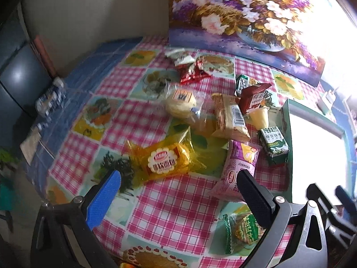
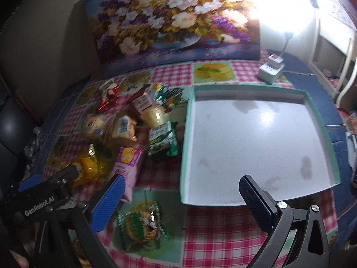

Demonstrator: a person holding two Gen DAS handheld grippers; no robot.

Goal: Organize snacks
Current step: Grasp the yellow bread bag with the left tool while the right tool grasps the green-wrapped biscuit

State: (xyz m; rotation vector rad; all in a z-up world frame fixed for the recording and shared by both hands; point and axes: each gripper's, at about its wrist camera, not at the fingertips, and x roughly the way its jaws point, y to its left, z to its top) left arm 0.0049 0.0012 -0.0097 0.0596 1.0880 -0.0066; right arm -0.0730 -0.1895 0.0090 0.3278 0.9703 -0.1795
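Loose snacks lie on the checked tablecloth. In the left wrist view, my left gripper is open above the cloth, just short of a yellow bread packet, with a pink packet by its black finger. Farther off lie a round bun, a wafer packet, a jelly cup and a green biscuit box. My right gripper is open and holds nothing. It hovers at the near left corner of the white tray with a green rim. A green packet lies below its blue finger.
A flower painting leans against the wall behind the snacks. A white power strip sits behind the tray. Red packets lie near the painting. The left gripper's body is close on the right gripper's left side.
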